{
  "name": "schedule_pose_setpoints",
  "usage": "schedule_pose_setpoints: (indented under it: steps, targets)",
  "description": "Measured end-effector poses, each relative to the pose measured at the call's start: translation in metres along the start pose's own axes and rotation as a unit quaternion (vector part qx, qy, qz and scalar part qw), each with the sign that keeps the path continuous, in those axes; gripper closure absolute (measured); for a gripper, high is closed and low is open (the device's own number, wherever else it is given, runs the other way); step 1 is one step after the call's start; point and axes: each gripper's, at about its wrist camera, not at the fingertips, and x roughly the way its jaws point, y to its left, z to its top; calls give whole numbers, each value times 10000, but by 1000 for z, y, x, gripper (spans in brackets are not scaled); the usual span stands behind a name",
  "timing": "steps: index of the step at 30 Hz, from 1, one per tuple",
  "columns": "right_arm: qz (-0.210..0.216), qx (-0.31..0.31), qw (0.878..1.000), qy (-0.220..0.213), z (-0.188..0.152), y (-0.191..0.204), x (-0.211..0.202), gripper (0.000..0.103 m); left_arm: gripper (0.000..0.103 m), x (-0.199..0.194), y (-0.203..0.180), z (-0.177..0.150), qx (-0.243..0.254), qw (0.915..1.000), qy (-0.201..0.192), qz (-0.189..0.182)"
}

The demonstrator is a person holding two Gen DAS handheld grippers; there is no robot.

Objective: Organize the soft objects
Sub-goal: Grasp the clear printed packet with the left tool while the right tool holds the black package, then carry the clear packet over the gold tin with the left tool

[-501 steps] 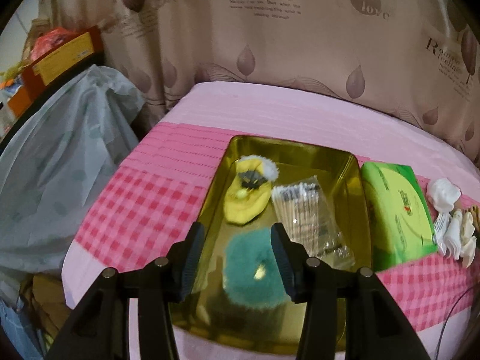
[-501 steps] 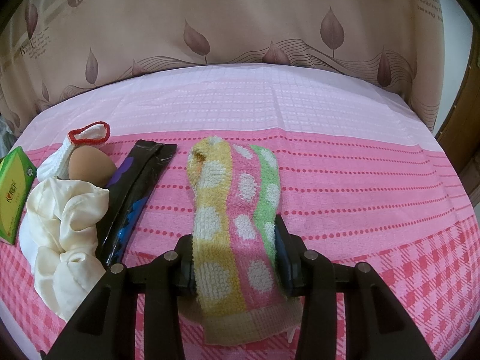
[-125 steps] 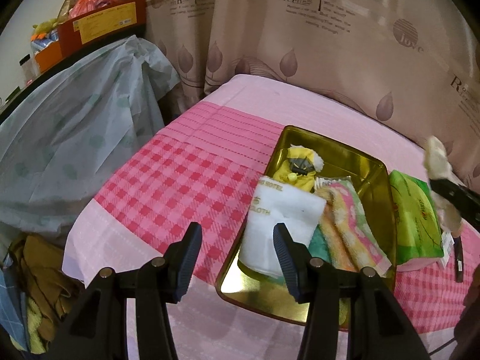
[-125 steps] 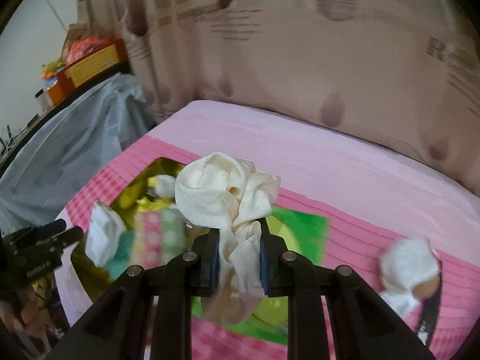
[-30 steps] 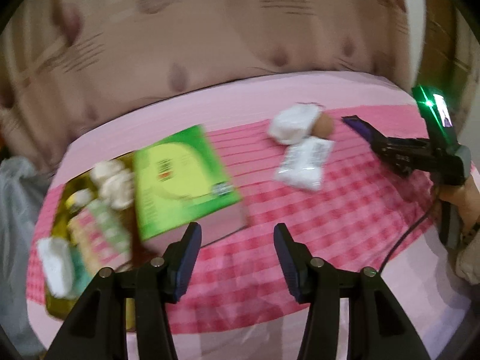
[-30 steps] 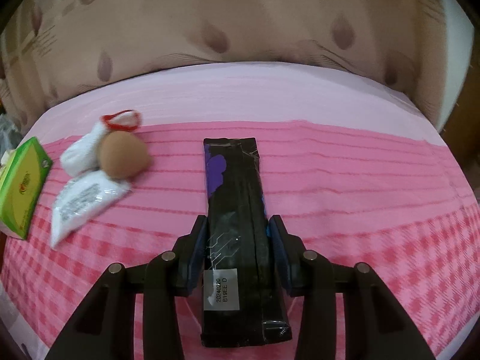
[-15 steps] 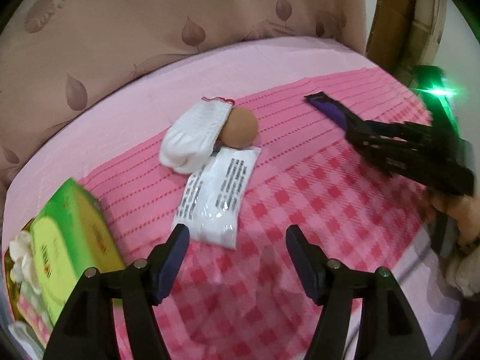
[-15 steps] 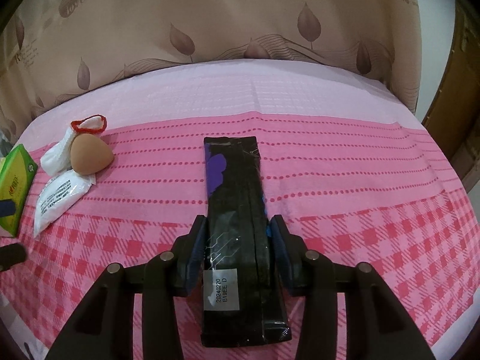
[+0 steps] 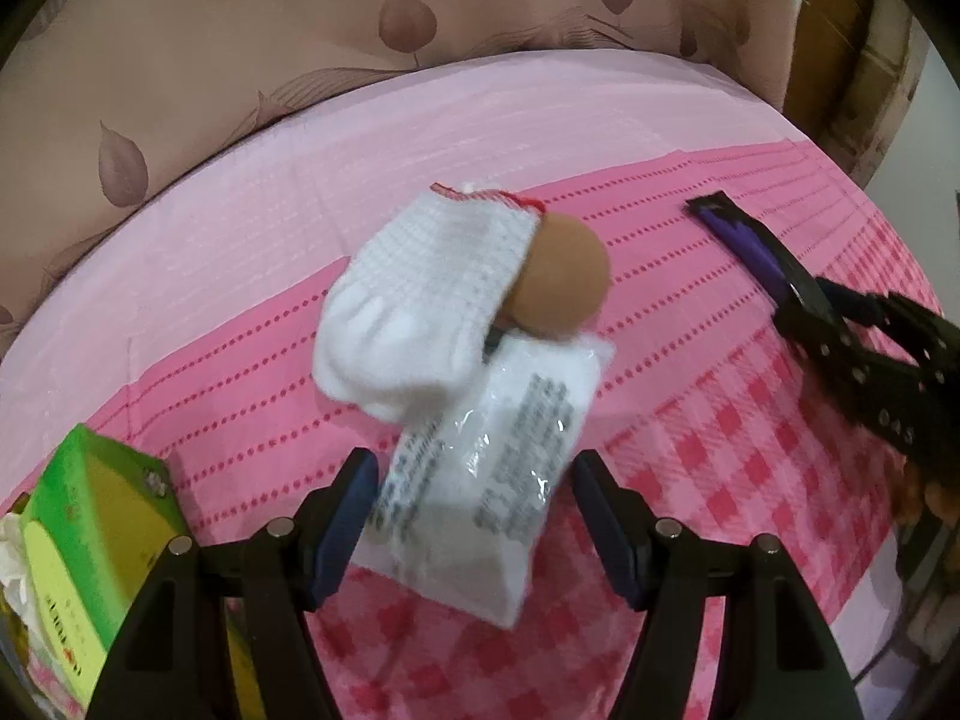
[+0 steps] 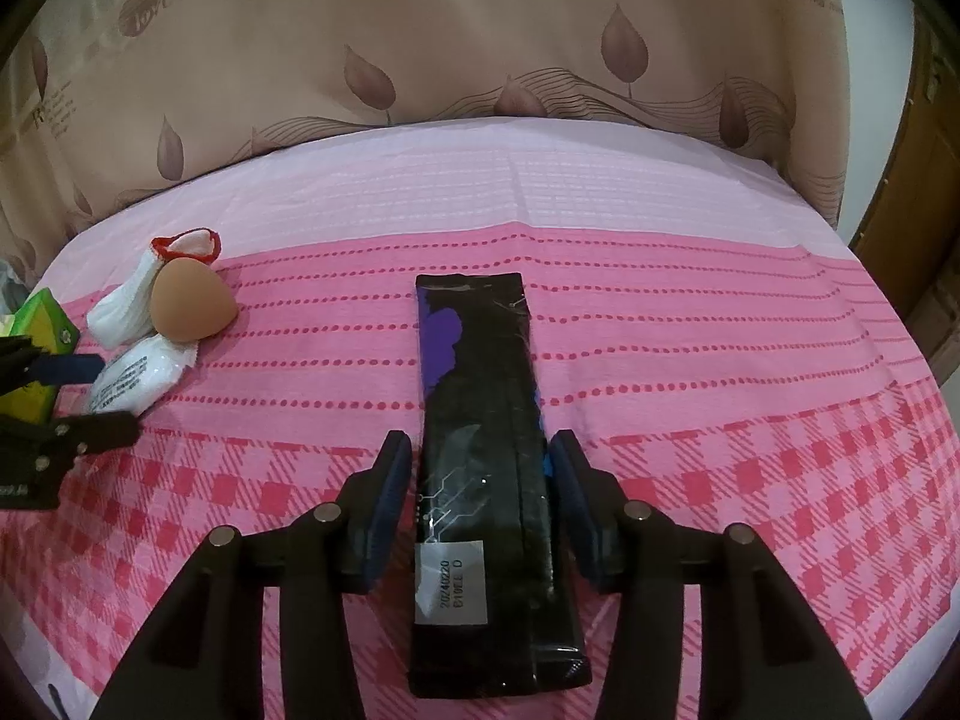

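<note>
My left gripper (image 9: 474,516) is open, one finger on each side of a white plastic-wrapped pack (image 9: 489,474) lying on the pink cloth. Just beyond the pack lie a white sock with red trim (image 9: 420,306) and a tan sponge egg (image 9: 561,282), touching each other. My right gripper (image 10: 480,510) is open around a long black and purple packet (image 10: 480,420) that lies flat, fingers close to its sides. The pack (image 10: 135,375), sock (image 10: 126,300) and egg (image 10: 189,300) also show at the left of the right wrist view.
A green tissue box (image 9: 90,546) stands at the left, with white cloth at its far edge. The right gripper and the packet (image 9: 750,246) reach in from the right in the left wrist view. A leaf-patterned curtain (image 10: 480,60) hangs behind the bed.
My left gripper has swung right from the tray and tissue box and closed in on the white pack, which now sits between its fingers. My right gripper has stayed around the black packet.
</note>
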Motion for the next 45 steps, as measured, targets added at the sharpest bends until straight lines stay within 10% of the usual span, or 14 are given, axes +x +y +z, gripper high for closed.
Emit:
schedule_pose_setpoints:
  steps: [29,45]
  targets:
    - [-11,-23,10000,4,-1,2,2,52,50,-36,-26,-50,-764,9953,-320,-502]
    - [-15,-23,10000,4,-1,2,2,52,50,-98,-22,-82,-681,9945,-798,-21]
